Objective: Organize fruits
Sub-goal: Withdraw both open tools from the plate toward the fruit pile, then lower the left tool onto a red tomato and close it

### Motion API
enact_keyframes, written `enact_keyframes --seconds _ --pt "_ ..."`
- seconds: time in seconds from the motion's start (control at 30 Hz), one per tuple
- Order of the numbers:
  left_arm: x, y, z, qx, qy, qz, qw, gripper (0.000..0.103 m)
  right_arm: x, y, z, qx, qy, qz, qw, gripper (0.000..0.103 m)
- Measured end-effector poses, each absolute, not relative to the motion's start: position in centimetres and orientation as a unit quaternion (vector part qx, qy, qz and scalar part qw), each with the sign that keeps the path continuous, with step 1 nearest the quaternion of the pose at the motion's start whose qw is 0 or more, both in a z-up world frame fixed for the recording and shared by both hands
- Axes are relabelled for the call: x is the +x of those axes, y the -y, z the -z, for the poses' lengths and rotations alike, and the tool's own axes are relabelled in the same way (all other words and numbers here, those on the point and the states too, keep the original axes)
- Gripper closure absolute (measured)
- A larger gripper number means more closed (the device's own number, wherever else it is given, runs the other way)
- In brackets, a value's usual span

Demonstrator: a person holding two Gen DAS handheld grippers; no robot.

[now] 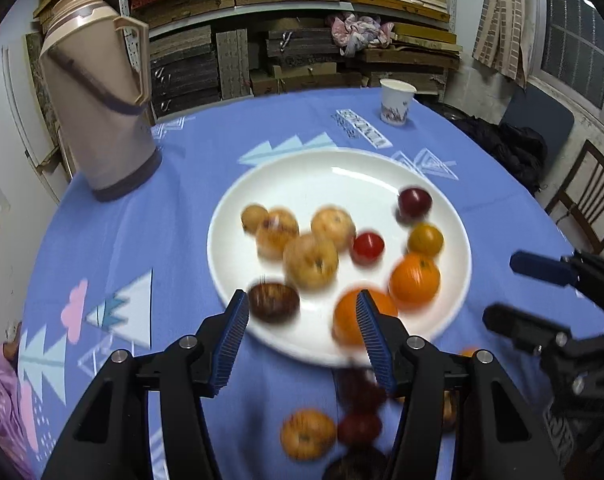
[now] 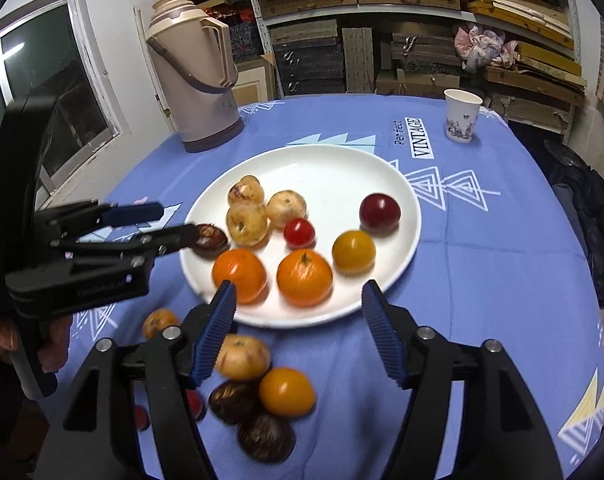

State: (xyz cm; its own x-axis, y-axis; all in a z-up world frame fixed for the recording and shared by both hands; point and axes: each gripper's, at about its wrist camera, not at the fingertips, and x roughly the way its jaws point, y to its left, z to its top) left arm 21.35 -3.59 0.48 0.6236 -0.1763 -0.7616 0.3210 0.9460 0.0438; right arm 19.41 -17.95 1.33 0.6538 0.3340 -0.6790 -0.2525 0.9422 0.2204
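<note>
A white plate [image 2: 334,168] on the blue tablecloth holds several small fruits: pale yellow ones [image 2: 247,223], two oranges [image 2: 304,277], a red tomato [image 2: 299,233], a yellow tomato [image 2: 353,251], a dark plum [image 2: 379,213] and a brown chestnut [image 2: 212,240] at the left rim. The plate also shows in the left wrist view [image 1: 342,176]. Loose fruits lie on the cloth in front of the plate: a pale one [image 2: 243,357], an orange one [image 2: 287,392], dark brown ones [image 2: 266,438]. My left gripper [image 1: 302,336] is open and empty over the plate's near edge. My right gripper [image 2: 298,332] is open and empty above the loose fruits.
A tall beige thermos [image 2: 194,76] stands at the back left of the table. A paper cup [image 2: 462,115] stands at the back right. Shelves with stacked boxes fill the wall behind. A wooden chair [image 1: 586,196] stands to the right of the table.
</note>
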Motion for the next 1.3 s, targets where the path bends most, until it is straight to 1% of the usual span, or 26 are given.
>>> enact_keyframes --seconds 0.1,0.13,0.2,0.23,0.27,0.33,0.57,0.7,1.13,1.23,1.3 --pt "19.4 2.8 0.0 0.085 -0.417 0.136 0.895 0.045 17.9 17.6 -0.9 0.051 -0.387 -0.163 0.906 0.036" --pt "18.9 2.5 0.2 0.083 -0.419 0.136 0.894 0.045 17.4 17.5 -0.8 0.050 -0.387 -0.162 0.906 0.033" --pt "17.4 2.1 0.7 0.086 -0.425 0.135 0.891 0.045 16.2 17.3 -0.5 0.046 -0.386 -0.156 0.908 0.023" --pt "16.7 1.9 1.0 0.091 -0.426 0.135 0.890 0.045 15.6 17.1 -0.4 0.040 -0.383 -0.152 0.910 0.015" --pt "15.7 1.7 1.4 0.098 -0.427 0.137 0.889 0.045 14.9 17.0 -0.3 0.033 -0.379 -0.149 0.913 0.009" --pt "14.5 1.4 2.0 0.103 -0.433 0.136 0.885 0.043 13.6 16.8 0.0 0.020 -0.376 -0.146 0.915 0.007" --pt "11.7 0.4 4.4 0.087 -0.464 0.140 0.870 0.043 11.7 17.3 1.6 0.033 -0.392 -0.155 0.906 0.007" --pt "10.9 0.7 4.9 0.089 -0.472 0.151 0.864 0.043 11.1 17.4 2.2 0.033 -0.397 -0.160 0.903 0.007" --pt "9.7 1.4 6.5 0.094 -0.490 0.168 0.850 0.043 10.2 17.1 2.0 0.038 -0.392 -0.179 0.901 0.007" --pt "9.3 1.4 6.8 0.100 -0.485 0.167 0.852 0.050 10.1 16.4 2.1 0.034 -0.394 -0.187 0.899 0.007" --pt "9.1 1.6 6.8 0.106 -0.477 0.173 0.855 0.062 10.0 16.0 2.1 0.031 -0.395 -0.188 0.899 0.007"
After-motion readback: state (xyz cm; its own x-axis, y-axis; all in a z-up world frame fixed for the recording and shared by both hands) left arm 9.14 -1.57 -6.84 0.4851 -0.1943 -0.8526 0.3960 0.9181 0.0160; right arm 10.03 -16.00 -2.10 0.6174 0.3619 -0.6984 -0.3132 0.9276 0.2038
